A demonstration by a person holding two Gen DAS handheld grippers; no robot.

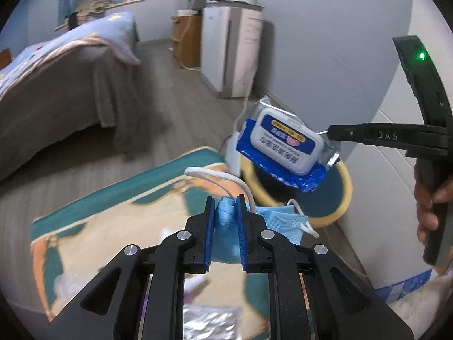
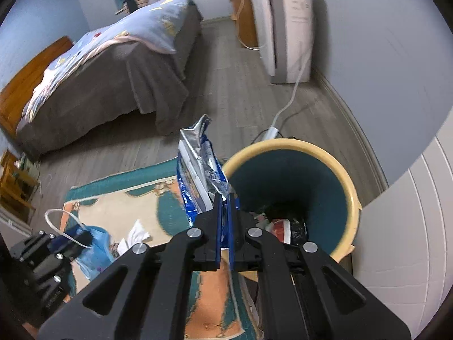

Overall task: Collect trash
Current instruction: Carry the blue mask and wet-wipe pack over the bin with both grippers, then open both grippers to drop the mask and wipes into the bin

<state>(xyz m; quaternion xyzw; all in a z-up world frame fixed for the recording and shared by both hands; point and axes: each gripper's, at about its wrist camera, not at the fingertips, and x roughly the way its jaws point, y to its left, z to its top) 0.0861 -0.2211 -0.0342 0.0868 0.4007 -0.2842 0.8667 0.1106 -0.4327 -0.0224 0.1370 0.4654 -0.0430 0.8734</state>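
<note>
Beside the bedroom wall your bin point(image 2: 291, 153) already held some trash, while your right gripper point(image 2: 225, 198) pinched the wet-wipes pack point(image 1: 283, 147) above its rim and your left gripper point(image 1: 225, 202) clamped a blue face mask point(image 1: 283, 221), scraps point(image 2: 137, 233) remaining on the rug point(image 2: 136, 198).

Bin point(image 2: 349, 195) bottom dark; crumpled foil wrapper point(image 1: 209, 321) blurred, edge-cut.

Left gripper point(image 1: 225, 206): clamped on a blue face mask point(image 1: 271, 223), above the patterned rug point(image 1: 107, 226).
Right gripper point(image 1: 329, 133): wet-wipes pack point(image 1: 283, 147) pinched by its edge, held over the trash bin point(image 1: 344, 195).
</note>
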